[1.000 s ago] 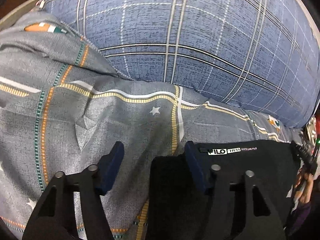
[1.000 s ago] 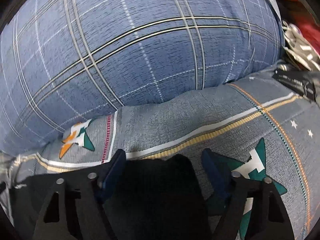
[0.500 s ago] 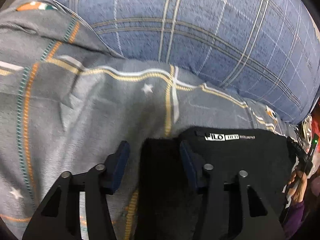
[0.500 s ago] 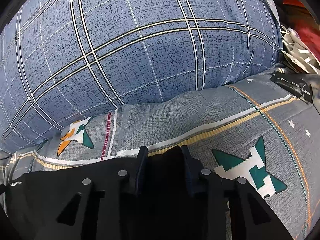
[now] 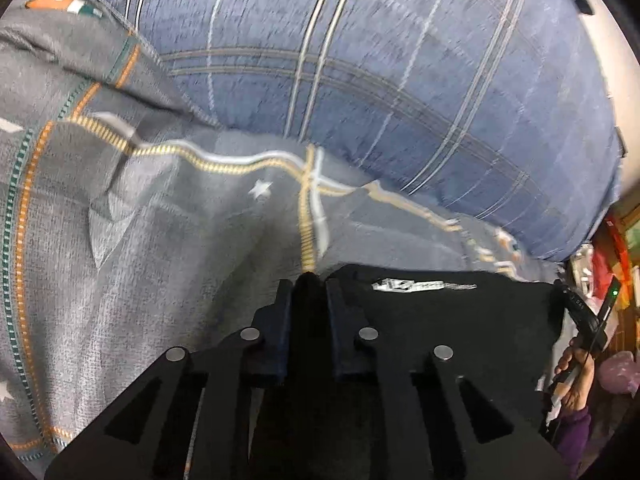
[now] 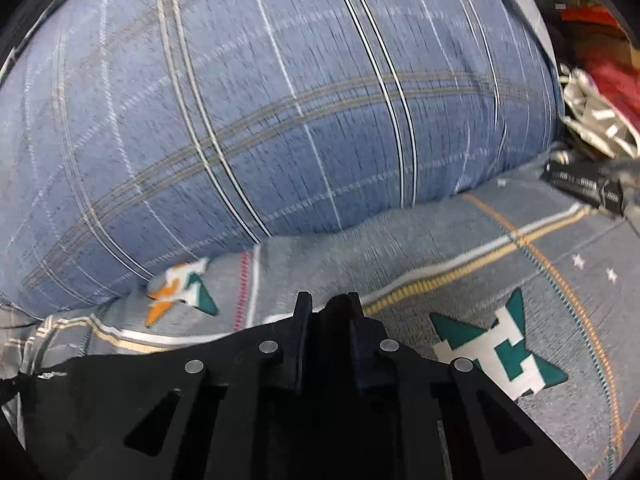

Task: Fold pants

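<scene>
The left gripper point(image 5: 308, 292) pinched one corner of the single black pants point(image 5: 440, 320), which lay on the grey bedsheet point(image 5: 160, 240) at six o'clock of the one blue pillow point(image 5: 400, 100). The right gripper point(image 6: 330, 312) pinched the other corner. A fold was likely starting; next, both must lift together.

Black gripper point(image 5: 308, 292) frames, dark blue fingers point(image 6: 301, 320), silver rivets

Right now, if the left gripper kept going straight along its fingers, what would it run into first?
The left gripper, shut on the black pants, points across the grey patterned bedsheet toward the blue plaid pillow. Probably the sheet first, if angled downward; depth is unclear.
</scene>
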A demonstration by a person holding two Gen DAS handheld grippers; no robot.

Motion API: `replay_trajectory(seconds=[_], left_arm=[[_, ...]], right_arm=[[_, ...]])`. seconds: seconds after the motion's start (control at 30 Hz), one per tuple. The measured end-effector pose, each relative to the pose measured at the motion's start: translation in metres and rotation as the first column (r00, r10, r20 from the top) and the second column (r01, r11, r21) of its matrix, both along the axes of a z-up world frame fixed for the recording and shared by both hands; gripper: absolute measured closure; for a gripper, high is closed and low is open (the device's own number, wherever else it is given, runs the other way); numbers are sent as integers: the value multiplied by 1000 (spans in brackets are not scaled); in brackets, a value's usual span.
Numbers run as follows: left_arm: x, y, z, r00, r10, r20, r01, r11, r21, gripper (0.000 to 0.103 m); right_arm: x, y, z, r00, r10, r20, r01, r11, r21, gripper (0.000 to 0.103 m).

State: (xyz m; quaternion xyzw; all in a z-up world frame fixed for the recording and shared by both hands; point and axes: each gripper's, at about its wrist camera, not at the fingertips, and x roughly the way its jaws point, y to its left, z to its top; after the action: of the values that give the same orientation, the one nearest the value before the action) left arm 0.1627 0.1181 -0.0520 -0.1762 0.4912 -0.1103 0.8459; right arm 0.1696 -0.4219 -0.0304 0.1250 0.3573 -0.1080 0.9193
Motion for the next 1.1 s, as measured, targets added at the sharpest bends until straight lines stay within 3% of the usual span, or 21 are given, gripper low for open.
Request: replay_trajectory(seconds=[0.33, 0.5, 0.77, 0.97, 1.1], left_arm=[[-36, 0, 54, 985, -39, 168, 58, 992, -111, 92], [-67, -2, 77, 969, -64, 238, 96, 988, -125, 93], [-128, 15, 99, 946, -33, 321, 92, 981, -170, 94], [-209, 38, 88, 944, -68, 322, 118, 983, -139, 96], [-238, 40, 62, 972, -134, 193, 150, 986, -69, 96]], right_arm=[[-46, -13, 54, 976, -13, 219, -17, 991, 135, 87], [-82, -27, 65, 961, -39, 273, -27, 971, 236, 87], [-168, -39, 79, 931, -75, 357, -30, 960, 279, 87], [-249, -49, 71, 913, -76, 400, -72, 937, 342, 87], [-290, -41, 57, 942, 10, 336, -119, 944, 307, 82]])
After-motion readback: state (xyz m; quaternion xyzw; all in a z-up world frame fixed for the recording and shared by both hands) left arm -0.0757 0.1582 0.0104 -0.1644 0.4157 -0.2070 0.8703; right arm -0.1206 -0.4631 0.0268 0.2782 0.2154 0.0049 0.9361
